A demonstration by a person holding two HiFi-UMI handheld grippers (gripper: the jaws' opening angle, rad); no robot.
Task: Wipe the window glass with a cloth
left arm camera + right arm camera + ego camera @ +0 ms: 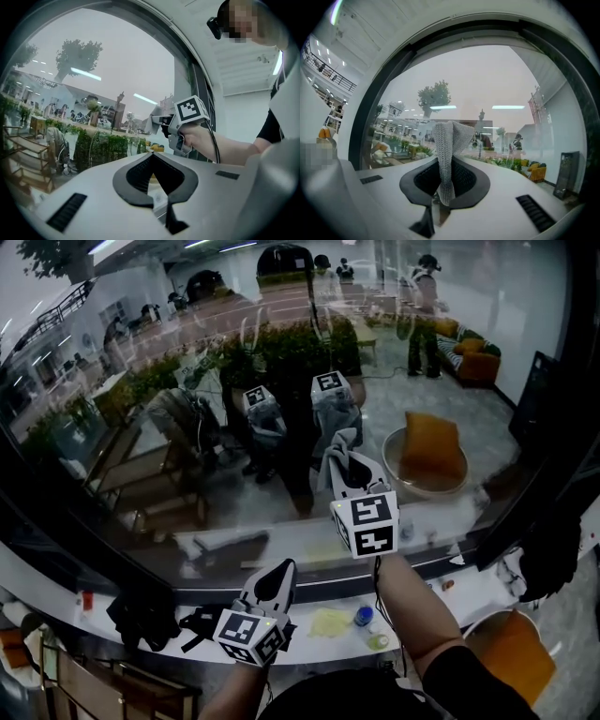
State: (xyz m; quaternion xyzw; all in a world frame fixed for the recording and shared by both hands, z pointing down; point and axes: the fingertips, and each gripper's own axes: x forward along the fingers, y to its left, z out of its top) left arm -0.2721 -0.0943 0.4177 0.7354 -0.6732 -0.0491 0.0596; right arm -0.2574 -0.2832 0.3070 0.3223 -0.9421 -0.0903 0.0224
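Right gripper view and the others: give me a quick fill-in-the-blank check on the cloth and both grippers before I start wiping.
The gray cloth is clamped in the jaws of the ___ gripper.
The left gripper has its jaws together and holds ___.
In the head view the right gripper is ___ to the window glass than the left gripper.
Missing words: right; nothing; closer.

Right gripper (350, 467) raised forward, jaws clamped on cloth (450, 140); left gripper (279, 575) low, jaws together.
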